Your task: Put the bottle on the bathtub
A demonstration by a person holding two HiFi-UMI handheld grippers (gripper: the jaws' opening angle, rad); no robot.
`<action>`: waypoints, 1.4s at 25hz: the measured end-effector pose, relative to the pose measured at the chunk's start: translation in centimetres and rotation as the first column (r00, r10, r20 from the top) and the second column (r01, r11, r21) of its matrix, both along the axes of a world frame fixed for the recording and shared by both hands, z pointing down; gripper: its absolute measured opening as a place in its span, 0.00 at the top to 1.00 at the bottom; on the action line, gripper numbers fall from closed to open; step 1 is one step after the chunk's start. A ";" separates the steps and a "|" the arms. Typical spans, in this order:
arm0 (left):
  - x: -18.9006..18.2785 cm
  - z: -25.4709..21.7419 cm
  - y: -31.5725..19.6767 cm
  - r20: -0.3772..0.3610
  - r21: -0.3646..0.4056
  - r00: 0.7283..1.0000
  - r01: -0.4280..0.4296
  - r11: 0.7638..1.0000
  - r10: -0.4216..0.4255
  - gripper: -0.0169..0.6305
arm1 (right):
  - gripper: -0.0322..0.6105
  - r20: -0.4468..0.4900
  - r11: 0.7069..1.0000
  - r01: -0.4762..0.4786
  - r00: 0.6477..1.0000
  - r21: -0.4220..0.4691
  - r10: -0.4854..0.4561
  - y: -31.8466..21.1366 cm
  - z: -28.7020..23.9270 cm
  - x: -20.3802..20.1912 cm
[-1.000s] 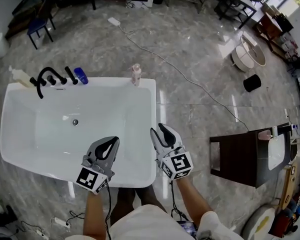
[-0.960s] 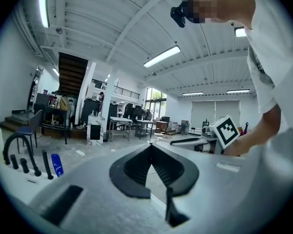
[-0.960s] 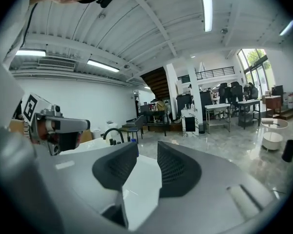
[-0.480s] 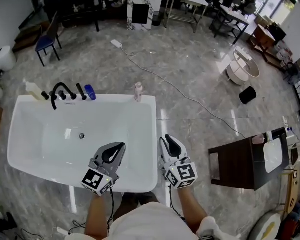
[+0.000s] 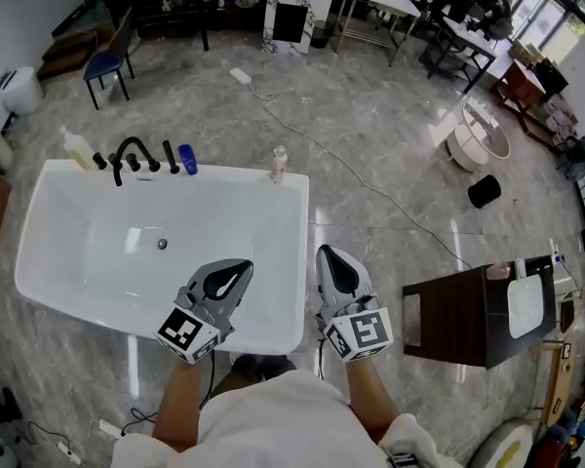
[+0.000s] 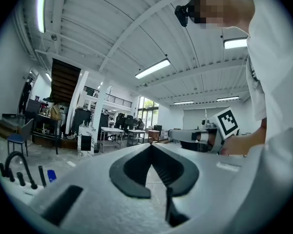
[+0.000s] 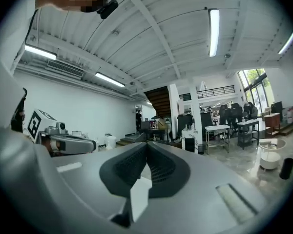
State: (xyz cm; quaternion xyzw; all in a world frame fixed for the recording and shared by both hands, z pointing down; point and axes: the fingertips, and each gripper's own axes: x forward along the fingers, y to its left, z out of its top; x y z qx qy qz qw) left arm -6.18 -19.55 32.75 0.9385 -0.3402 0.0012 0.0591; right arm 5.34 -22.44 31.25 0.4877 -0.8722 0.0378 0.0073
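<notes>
left tongs [image 5: 240, 265]: closed, empty, over bathtub [image 5: 298, 230] near rim | right tongs [image 5: 331, 254]: closed, empty, just outside bathtub | bottle [image 5: 279, 164]: upright on bathtub's far rim

Blue chair [image 5: 105, 66] far left; white cable [image 5: 370, 183] snakes across marble floor [image 5: 370, 96]; black bin [image 5: 485, 191] near round basin [image 5: 478, 135]; dark cabinet [image 5: 458, 320] right.

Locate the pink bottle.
Head view: the pink bottle stands on the far rim of the bathtub, near its right corner, right of the blue bottle.
</notes>
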 end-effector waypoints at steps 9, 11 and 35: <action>-0.3 -1.0 1.1 0.016 0.029 1.000 0.025 0.999 -0.025 0.97 | 0.95 0.060 1.000 0.022 0.998 0.001 -0.022 2.1 -0.4 0.7; -0.5 -1.6 1.2 -0.007 0.043 0.999 0.051 0.998 -0.051 0.97 | 0.94 0.062 1.000 0.029 0.998 0.006 -0.030 2.3 -0.6 0.9; -1.0 -1.4 0.5 0.022 0.038 0.997 0.079 0.996 -0.080 0.97 | 0.94 0.027 0.997 0.074 0.997 0.036 -0.075 2.1 -1.6 0.0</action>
